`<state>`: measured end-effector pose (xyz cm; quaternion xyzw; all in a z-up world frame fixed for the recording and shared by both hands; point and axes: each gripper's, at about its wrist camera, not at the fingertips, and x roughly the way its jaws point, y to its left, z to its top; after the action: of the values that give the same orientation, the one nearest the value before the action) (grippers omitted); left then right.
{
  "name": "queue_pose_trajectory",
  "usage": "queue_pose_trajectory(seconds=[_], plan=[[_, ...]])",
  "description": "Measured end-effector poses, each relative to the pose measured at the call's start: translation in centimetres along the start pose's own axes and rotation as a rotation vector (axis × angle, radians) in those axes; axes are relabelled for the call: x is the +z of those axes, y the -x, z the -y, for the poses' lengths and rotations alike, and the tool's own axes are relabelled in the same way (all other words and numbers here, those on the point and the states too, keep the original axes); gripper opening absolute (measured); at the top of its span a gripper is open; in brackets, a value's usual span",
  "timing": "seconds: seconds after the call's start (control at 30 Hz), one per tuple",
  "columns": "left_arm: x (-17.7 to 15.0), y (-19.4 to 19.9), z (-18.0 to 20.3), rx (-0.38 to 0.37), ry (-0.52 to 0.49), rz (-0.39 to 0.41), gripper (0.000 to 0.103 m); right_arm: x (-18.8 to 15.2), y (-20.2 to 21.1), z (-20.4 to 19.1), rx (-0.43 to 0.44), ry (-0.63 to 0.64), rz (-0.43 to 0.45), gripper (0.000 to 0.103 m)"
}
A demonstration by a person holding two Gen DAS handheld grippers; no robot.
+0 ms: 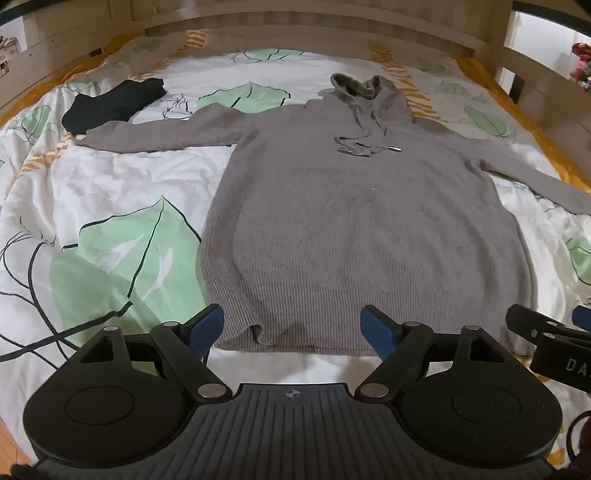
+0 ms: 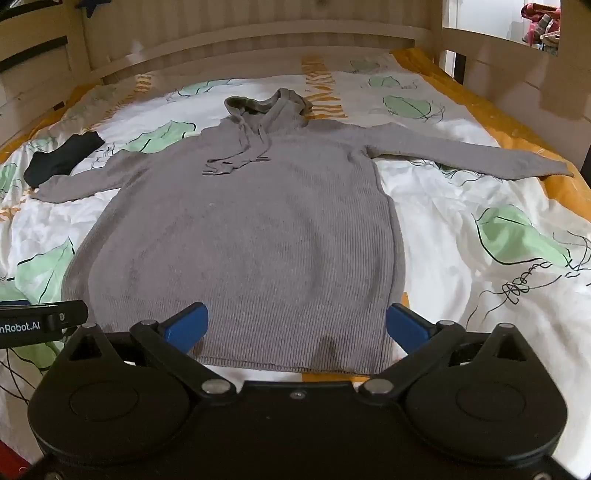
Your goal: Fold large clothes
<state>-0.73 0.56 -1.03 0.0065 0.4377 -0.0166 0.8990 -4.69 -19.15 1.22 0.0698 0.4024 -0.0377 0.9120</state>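
A grey knitted hoodie lies flat on the bed, face up, hood at the far end, both sleeves spread sideways and drawstrings on its chest. My left gripper hovers open over the hem's near left corner, blue pads apart, nothing between them. The right gripper shows at the right edge of the left wrist view. In the right wrist view the same hoodie fills the middle. My right gripper stands wide open above the hem's right part, holding nothing. The left gripper pokes in from the left.
A folded black garment lies at the far left of the bed, near the left sleeve's cuff. The duvet is white with green leaves and orange edges. A wooden headboard and side rails bound the bed.
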Motion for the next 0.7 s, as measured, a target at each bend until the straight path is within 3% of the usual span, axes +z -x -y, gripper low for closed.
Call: queue_pose_trajectory(seconds=[0.7], plan=[[0.24, -0.29, 0.29, 0.014, -0.014, -0.023, 0.081, -0.25, -0.65, 0.1, 0.01, -0.012, -0.028, 0.102]])
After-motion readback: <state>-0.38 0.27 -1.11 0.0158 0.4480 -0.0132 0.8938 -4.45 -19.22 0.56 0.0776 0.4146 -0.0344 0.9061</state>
